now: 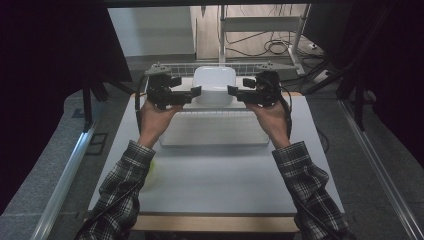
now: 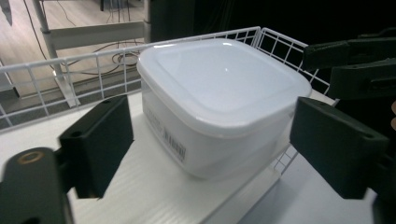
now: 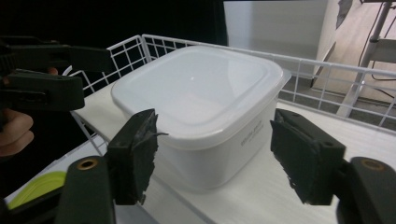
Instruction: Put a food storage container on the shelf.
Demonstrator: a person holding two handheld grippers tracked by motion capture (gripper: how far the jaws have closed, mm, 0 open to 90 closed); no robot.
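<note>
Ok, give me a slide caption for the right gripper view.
Open tool facing a lidded white container on a wire-railed shelf.

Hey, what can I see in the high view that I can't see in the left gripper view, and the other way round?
High view alone: the person's two forearms in plaid sleeves, the whole grey table, and the flat white tray in front of the shelf.

Left gripper view alone: a printed label on the side of the white lidded container, and the left gripper jaws standing open on either side of it, not touching.

Both: the container on a white shelf with a wire rail, and the right gripper at its far side.
</note>
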